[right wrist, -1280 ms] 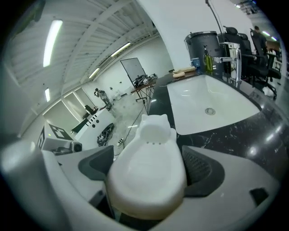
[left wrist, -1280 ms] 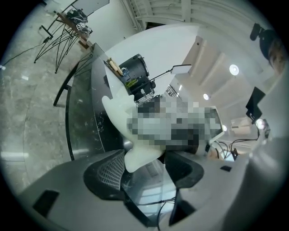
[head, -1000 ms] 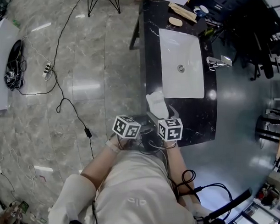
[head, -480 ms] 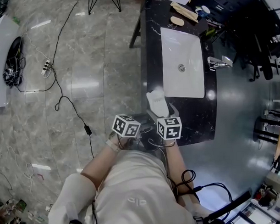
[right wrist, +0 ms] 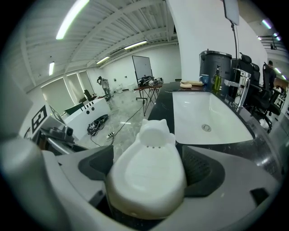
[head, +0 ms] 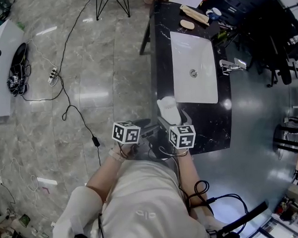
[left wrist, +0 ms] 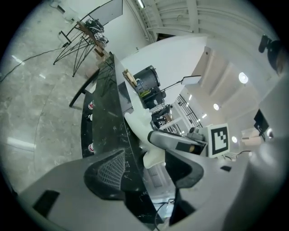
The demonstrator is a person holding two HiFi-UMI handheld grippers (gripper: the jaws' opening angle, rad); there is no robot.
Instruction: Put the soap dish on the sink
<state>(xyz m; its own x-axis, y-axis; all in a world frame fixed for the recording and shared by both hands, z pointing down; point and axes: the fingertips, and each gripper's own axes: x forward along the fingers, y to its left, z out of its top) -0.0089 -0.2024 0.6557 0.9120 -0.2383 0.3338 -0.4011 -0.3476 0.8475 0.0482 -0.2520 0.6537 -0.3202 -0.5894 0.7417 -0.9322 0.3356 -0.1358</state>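
Note:
The white cat-shaped soap dish [head: 167, 110] [right wrist: 146, 173] sits between the jaws of my right gripper [head: 171, 118] [right wrist: 149, 173], which is shut on its sides. It hangs over the near end of the black marble counter [head: 210, 125], just short of the white sink basin [head: 194, 66] [right wrist: 212, 117]. My left gripper [head: 140, 128] [left wrist: 146, 176] stands open and empty to the left, off the counter's edge. In the left gripper view the soap dish [left wrist: 152, 158] and the right gripper show beyond its jaws.
A chrome faucet [head: 230, 66] stands at the basin's right side. At the counter's far end lie a bar of soap [head: 187, 24], a wooden piece [head: 194, 13] and a mug [head: 211, 13]. Cables and a power strip [head: 52, 76] lie on the floor at left. Black chairs [head: 273, 42] stand at right.
My left gripper has shifted to the left, away from the right one. The right gripper and the soap dish have barely moved.

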